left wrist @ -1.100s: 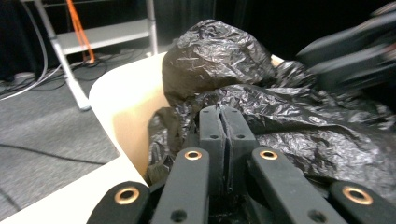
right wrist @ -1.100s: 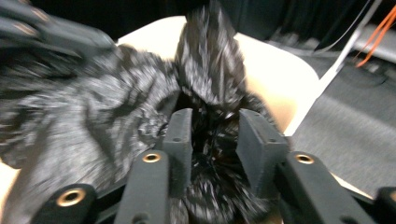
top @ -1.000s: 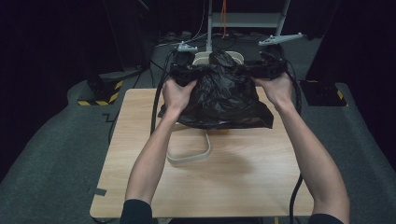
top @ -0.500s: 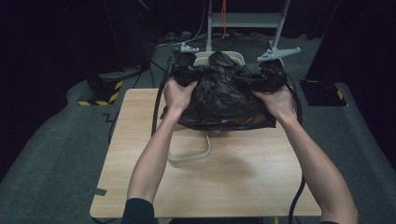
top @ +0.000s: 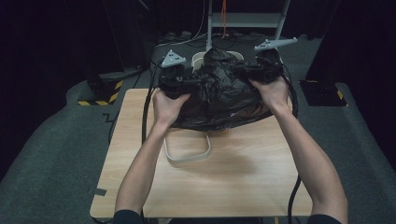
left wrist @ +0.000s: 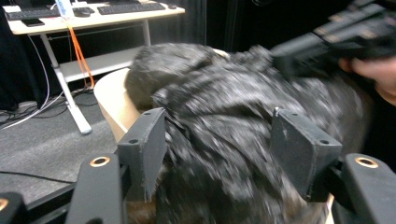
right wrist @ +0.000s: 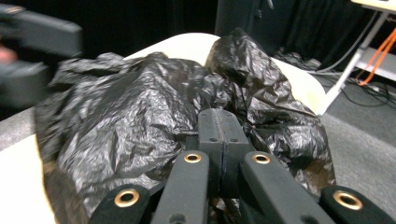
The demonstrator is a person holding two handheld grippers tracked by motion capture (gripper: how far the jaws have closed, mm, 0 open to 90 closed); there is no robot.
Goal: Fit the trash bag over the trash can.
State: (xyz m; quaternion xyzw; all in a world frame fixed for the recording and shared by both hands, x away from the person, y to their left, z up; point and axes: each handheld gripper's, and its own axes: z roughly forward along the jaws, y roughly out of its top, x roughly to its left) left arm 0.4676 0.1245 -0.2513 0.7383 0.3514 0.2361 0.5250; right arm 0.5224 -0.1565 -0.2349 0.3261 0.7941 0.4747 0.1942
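High view: a person is leaning over a pale wooden table [top: 224, 186], both bare forearms coming in from six o'clock, and is holding a crumpled black plastic bag [top: 224, 91] at the table's twelve o'clock edge. The bag is draping over a cream bin [top: 198, 59] whose rim is peeking out behind it, and its lower hem is hanging above a white loop-shaped handle [top: 187, 151] lying on the wood. At the bag's nine o'clock side the left gripper [top: 187, 84] is sitting in the left hand [top: 167, 103]; its jaws have just been opening and are standing apart in the left gripper view, with bag plastic bulging between the two pads [left wrist: 142, 149] but not being pinched. At the bag's two o'clock side the right gripper [top: 247, 72] is resting in the right hand [top: 271, 91]; its jaws have just been closing and are pressing together in the right gripper view, pinching a fold of the bag.
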